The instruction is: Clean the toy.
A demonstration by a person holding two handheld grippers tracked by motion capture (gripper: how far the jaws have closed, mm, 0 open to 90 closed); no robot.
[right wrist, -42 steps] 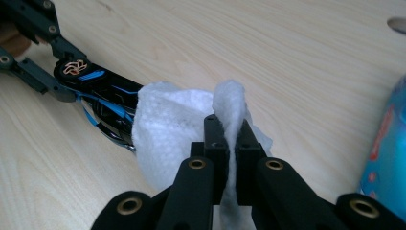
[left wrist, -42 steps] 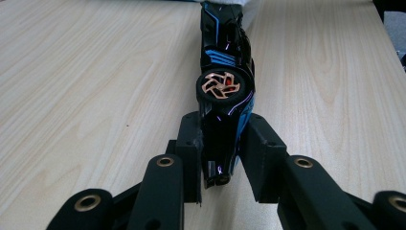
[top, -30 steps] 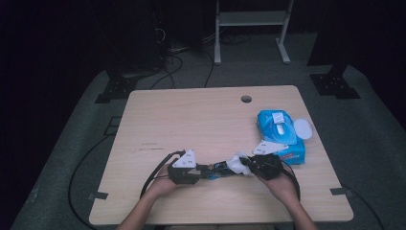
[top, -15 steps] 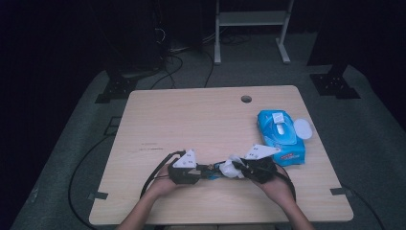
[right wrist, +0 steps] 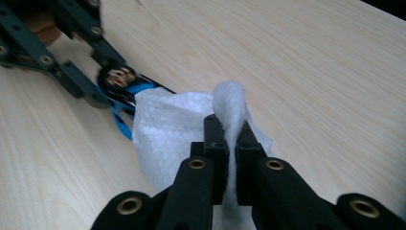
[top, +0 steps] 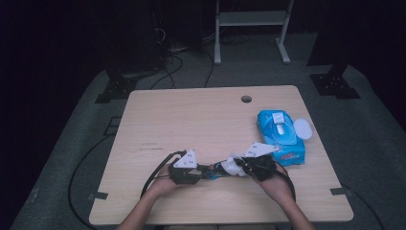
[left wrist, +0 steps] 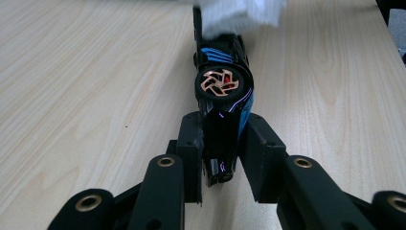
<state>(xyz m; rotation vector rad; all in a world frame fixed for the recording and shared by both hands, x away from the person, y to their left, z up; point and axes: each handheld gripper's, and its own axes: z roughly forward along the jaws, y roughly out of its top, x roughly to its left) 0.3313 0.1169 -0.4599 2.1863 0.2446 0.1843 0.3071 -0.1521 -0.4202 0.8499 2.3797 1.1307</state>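
My left gripper (top: 205, 171) (left wrist: 221, 139) is shut on the near end of a slim black and blue gadget (top: 216, 170) (left wrist: 222, 86) with a copper-coloured rotor in a round housing; it lies level over the table. My right gripper (top: 242, 166) (right wrist: 229, 129) is shut on a folded white wipe (top: 233, 166) (right wrist: 167, 129); its jaws have just been closing with the wipe between them. The wipe drapes over the gadget's far end (right wrist: 122, 79) and hides it. The wipe's edge (left wrist: 239, 14) shows at the top of the left gripper view.
A blue pack of wipes (top: 280, 136) with its white lid (top: 302, 128) flipped open lies at the right of the wooden table (top: 191, 120). A cable hole (top: 246, 99) sits near the far edge. Cables trail off the left front corner.
The right gripper and its wipe have shifted slightly left along the gadget. The left gripper has kept still with the gadget in it.
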